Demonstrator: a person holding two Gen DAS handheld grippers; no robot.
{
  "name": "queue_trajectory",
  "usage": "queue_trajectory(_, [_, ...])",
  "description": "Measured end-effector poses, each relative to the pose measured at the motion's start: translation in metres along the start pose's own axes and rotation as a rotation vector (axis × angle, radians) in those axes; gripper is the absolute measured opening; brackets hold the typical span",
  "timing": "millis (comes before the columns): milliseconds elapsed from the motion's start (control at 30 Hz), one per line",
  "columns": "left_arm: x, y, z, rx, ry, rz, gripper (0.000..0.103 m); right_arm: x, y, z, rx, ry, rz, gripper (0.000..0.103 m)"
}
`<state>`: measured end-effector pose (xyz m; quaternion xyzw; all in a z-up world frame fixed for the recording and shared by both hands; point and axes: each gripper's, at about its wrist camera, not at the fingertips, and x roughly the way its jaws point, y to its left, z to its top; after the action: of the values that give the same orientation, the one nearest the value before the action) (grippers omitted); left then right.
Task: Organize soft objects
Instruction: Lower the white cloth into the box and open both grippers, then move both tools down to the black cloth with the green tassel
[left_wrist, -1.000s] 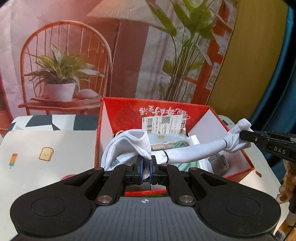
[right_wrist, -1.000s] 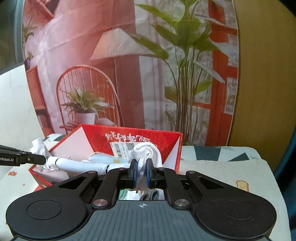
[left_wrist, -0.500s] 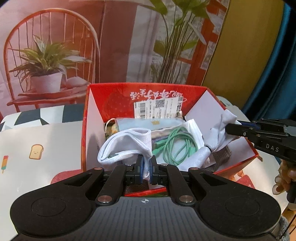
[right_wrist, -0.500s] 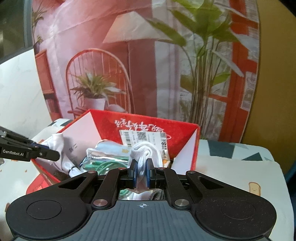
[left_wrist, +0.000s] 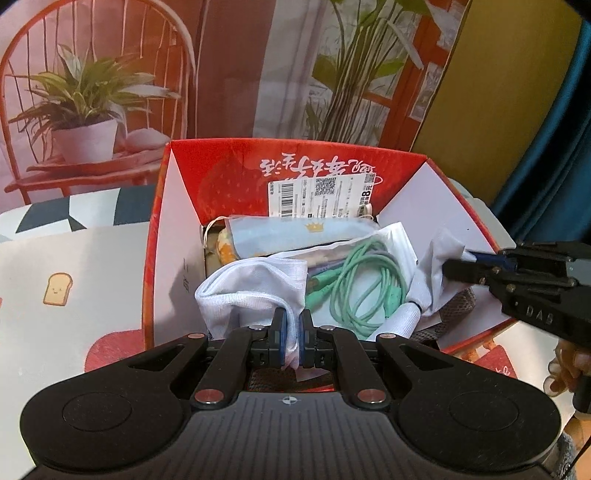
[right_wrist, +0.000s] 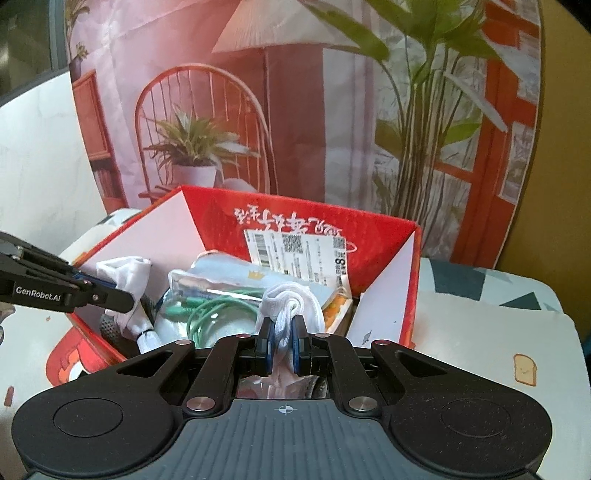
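While both my grippers, left gripper (left_wrist: 290, 334) and right gripper (right_wrist: 283, 341), pinch shut on the white cloth (left_wrist: 255, 284) inside the red box (left_wrist: 173, 236), only releasing it looks left.

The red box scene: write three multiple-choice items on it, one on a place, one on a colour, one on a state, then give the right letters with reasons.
1. Where does the coiled cable lie?
A. inside the red box
B. on the tablecloth beside the box
C. on top of the left gripper

2. What colour is that cable?
A. black
B. green
C. yellow

3. How does the left gripper stand?
A. wide open over the box
B. shut on nothing
C. shut on the white cloth

Answers:
1 A, the cable sits between the box walls, on a clear bag.
2 B, its loops are pale mint green.
3 C, white fabric is pinched between its two fingers; the right gripper pinches the cloth's other end.
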<state>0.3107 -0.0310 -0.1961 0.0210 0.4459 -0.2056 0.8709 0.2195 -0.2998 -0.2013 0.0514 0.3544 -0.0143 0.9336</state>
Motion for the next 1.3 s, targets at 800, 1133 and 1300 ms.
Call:
queue_trajectory(800, [-0.034,-0.016,0.002,0.081,-0.16,0.053,0.054,-0.006,0.012,-0.001,-0.021,-0.029,-0.093,0.025])
queue_trajectory(1133, [-0.069,-0.029,-0.002,0.086,-0.26,0.12,0.096,-0.037,0.02,0.002,-0.018,-0.121,-0.113,0.092])
queue_trajectory(1300, [-0.085,-0.03,-0.011,0.03,-0.292,0.136,0.103,-0.055,0.021,-0.001,0.016,-0.173,-0.111,0.103])
